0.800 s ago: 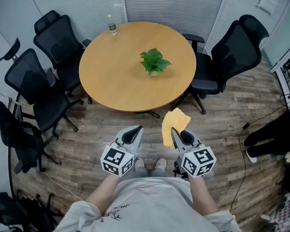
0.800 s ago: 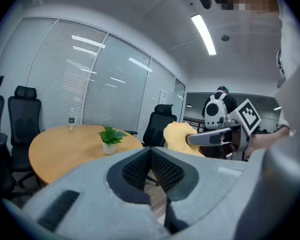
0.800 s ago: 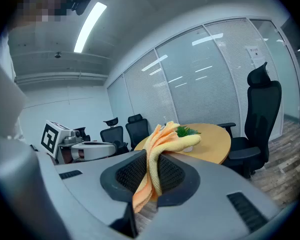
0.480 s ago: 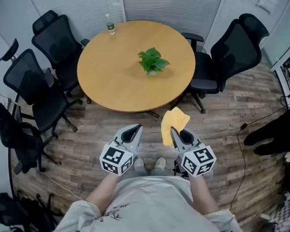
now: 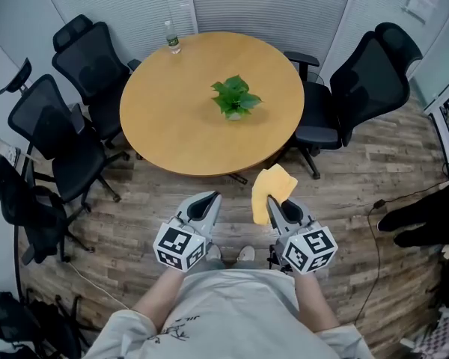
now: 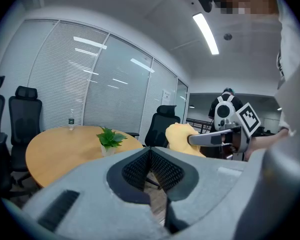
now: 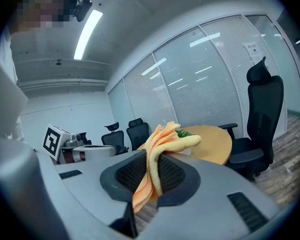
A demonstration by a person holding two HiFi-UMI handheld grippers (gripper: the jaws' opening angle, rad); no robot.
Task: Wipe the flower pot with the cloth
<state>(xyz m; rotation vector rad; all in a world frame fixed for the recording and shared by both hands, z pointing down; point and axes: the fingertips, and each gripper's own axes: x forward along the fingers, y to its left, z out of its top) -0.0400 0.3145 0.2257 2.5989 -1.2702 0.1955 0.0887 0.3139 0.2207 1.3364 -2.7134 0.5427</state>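
Note:
A small white flower pot (image 5: 237, 113) with a green plant (image 5: 236, 96) stands near the middle of the round wooden table (image 5: 172, 126); it also shows in the left gripper view as the pot (image 6: 108, 149). My right gripper (image 5: 269, 200) is shut on a yellow-orange cloth (image 5: 272, 188), which hangs folded between its jaws as the cloth (image 7: 157, 154). My left gripper (image 5: 207, 199) is shut with nothing in it. Both grippers hover over the floor, short of the table's near edge and well away from the pot.
Black office chairs (image 5: 67, 126) ring the table at left and a further chair (image 5: 367, 88) at right. A clear water bottle (image 5: 173, 40) stands at the table's far edge. Cables (image 5: 389, 200) run over the wooden floor at right.
The view has shifted slightly. Both grippers and the cloth keep almost the same place, the right one a touch lower in the picture.

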